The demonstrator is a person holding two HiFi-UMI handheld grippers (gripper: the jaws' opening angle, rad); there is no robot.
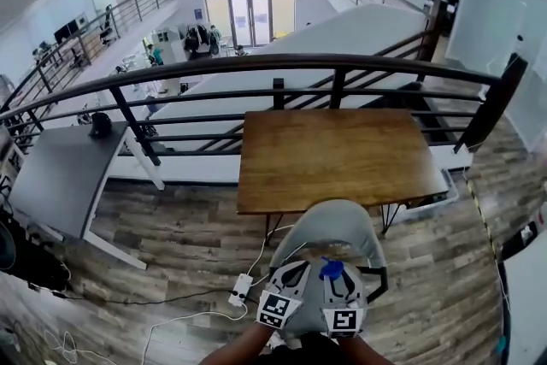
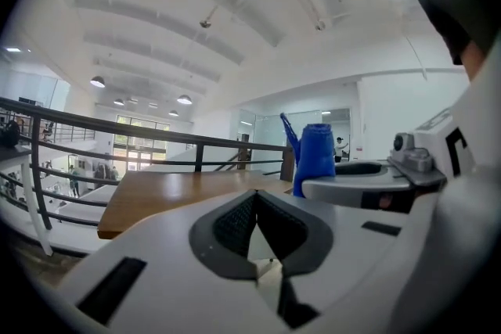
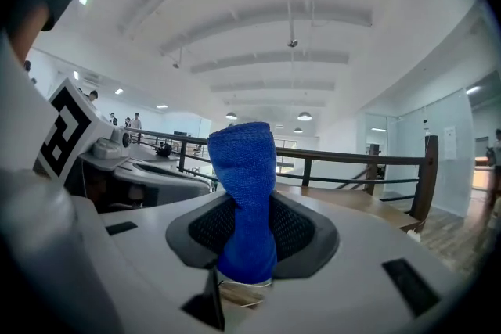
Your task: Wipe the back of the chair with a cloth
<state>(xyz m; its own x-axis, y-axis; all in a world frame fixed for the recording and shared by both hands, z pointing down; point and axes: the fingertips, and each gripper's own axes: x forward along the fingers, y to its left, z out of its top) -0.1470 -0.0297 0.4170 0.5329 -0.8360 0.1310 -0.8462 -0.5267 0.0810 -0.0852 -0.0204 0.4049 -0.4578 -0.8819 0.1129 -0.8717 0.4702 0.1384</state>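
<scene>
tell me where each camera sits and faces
Head view: on the person's head, looking steeply down at chair and table; left gripper, right gripper and forearms show.
Left gripper view: on the left gripper, looking along its shut, empty jaws toward the table.
Right gripper view: on the right gripper, looking along jaws shut on the cloth.
Shared: both gripper views show the other gripper and the railing.

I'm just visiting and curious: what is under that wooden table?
Below the front edge of the wooden table, thin metal legs show, and the grey chair stands at that edge. The tabletop covers everything else beneath.
</scene>
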